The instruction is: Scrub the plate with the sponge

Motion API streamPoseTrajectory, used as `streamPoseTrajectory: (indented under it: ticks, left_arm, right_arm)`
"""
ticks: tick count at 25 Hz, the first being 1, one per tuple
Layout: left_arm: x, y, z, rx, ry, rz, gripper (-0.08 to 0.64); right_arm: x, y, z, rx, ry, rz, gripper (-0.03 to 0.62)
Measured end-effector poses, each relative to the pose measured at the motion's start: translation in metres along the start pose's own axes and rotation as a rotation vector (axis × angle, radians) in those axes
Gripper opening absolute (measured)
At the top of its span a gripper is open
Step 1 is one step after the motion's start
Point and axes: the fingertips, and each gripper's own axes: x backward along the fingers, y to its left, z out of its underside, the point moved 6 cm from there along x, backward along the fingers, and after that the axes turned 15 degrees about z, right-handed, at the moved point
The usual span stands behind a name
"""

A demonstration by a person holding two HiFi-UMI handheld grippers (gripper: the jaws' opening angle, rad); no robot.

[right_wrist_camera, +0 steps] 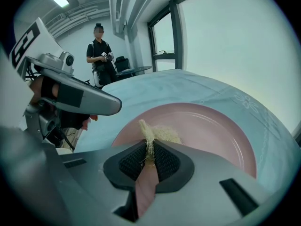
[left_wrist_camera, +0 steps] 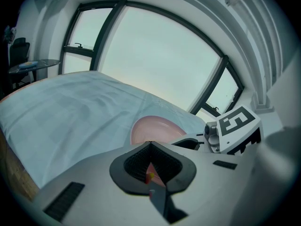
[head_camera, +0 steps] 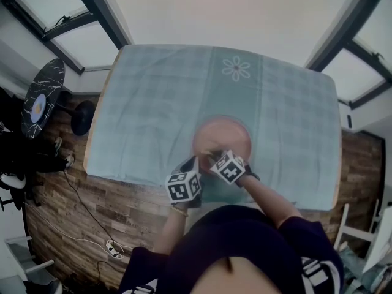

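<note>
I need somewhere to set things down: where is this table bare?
Bare cloth runs left of the plate to the table edge, right of it as well, and beyond it around the flower print. It's crowded at the plate's near rim, where the left claw and the right claw with the sponge meet.
</note>
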Motion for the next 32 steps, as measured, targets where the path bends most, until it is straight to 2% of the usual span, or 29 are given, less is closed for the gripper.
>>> streamPoseTrajectory:
  ticks: [13, 24, 32]
  left_arm:
    - [0.004, -0.008, 0.007, -0.014, 0.008, 0.01, 0.009]
    - [0.005, -0.021, 0.012, -0.031, 0.01, 0.026, 0.009]
    - [0.005, -0.029, 0.017, -0.033, 0.008, 0.026, 0.009]
  right_arm:
    - [0.018, 0.008, 0.017, -0.011, 0.049, -0.055, 0.038]
    - [0.03, 0.0, 0.041, -0.024, 0.105, -0.014, 0.038]
    - [0.043, -0.011, 0.051, -0.024, 0.105, 0.028, 0.038]
